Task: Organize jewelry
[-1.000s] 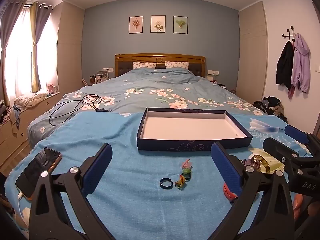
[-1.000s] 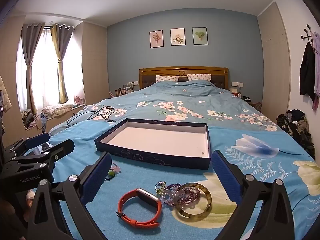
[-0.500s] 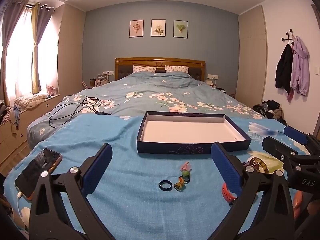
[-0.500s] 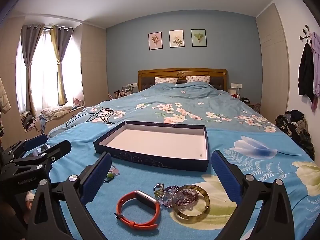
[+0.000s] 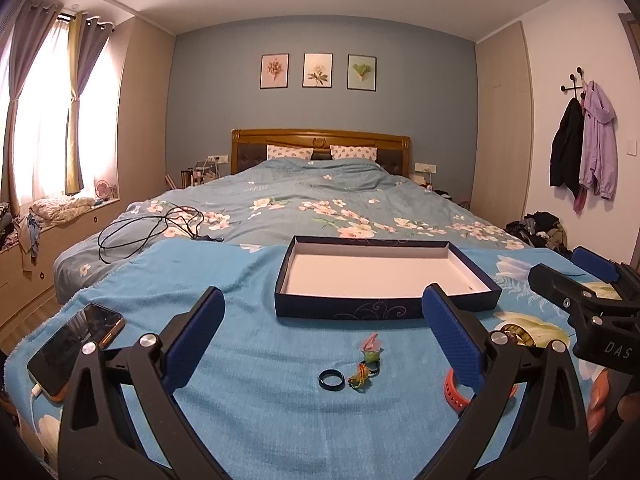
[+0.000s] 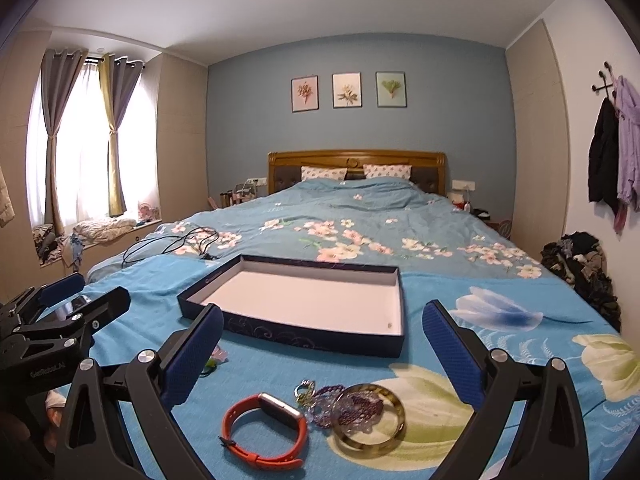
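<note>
A dark blue box lid (image 5: 384, 308) (image 6: 304, 338) with a white inside lies empty on the blue blanket. In the left wrist view a black ring (image 5: 331, 380) and small colourful trinkets (image 5: 367, 364) lie in front of it, between the fingers of my open left gripper (image 5: 323, 338). In the right wrist view an orange watch (image 6: 264, 432), a purple beaded piece (image 6: 344, 406) and an amber bangle (image 6: 370, 420) lie between the fingers of my open right gripper (image 6: 320, 354). Neither gripper holds anything. The right gripper's side (image 5: 588, 304) shows at the right of the left wrist view.
A phone (image 5: 76, 348) on a cable lies at the blanket's left edge. A black cable (image 5: 148, 228) is coiled on the bed behind. Clothes are piled on the floor at the right (image 6: 580, 264), and coats (image 5: 588, 148) hang on the wall.
Both views have tilted upward a little, so the box lid and jewelry sit lower in frame and more ceiling shows. Nothing was grasped or moved.
</note>
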The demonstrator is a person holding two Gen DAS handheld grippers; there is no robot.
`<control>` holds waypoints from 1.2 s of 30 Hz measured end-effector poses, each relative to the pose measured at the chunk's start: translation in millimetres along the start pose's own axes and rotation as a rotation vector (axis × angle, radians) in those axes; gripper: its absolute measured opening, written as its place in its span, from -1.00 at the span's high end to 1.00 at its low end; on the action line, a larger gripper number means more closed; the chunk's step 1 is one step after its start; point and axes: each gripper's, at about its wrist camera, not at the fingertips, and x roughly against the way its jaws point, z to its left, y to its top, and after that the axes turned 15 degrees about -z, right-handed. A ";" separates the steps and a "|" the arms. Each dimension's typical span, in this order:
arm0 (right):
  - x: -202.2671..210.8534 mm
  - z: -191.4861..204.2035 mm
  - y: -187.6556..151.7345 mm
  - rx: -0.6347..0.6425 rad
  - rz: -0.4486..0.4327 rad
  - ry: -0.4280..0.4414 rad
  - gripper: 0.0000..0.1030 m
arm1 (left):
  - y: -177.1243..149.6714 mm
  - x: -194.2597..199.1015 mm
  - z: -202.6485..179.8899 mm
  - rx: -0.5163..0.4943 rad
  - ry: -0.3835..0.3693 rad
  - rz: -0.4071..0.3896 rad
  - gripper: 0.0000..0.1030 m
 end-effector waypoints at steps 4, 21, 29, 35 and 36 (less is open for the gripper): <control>2.2 -1.3 1.7 0.003 -0.020 -0.004 -0.87 | 0.2 0.3 1.0 0.006 -0.002 -0.015 -0.89; 4.1 -2.1 3.3 0.013 -0.036 -0.009 -0.87 | -0.5 -1.0 3.5 0.023 -0.011 -0.033 -0.89; 2.3 -2.4 3.0 0.008 -0.027 -0.008 -0.87 | -0.6 -0.7 3.2 0.023 -0.012 -0.034 -0.89; 3.3 -2.9 1.9 0.002 -0.025 -0.010 -0.87 | -1.1 -0.7 4.3 0.024 -0.009 -0.038 -0.89; 3.5 -3.0 1.9 0.002 -0.024 -0.011 -0.87 | -1.3 -0.8 4.3 0.024 -0.010 -0.037 -0.89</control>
